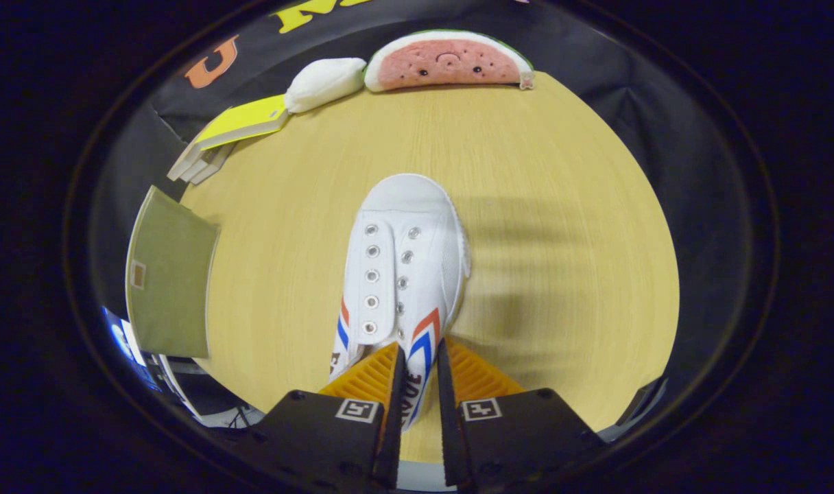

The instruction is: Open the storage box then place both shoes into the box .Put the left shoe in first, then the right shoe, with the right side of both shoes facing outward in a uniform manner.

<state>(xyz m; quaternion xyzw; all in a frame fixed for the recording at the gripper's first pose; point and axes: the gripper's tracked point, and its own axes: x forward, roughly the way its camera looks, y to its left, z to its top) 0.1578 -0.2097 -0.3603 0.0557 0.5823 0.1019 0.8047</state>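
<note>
this looks like a staged recording booth, not a lived-in home. black cloth (623, 89) hangs as a wall close behind a light wood-grain surface (527, 178). household props line the far edge of that surface: a watermelon-slice plush (451, 62), a white plush (324, 84) beside it, and a stack of books with a yellow cover (242, 122). an olive-green flat panel (170, 274) lies at the surface's edge. square printed marker tags (357, 410) sit on the hand-held gripper (417, 370), a sign of tracked data capture.

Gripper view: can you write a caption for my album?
Gripper shut on a white shoe on the table, watermelon plush beyond.
</note>
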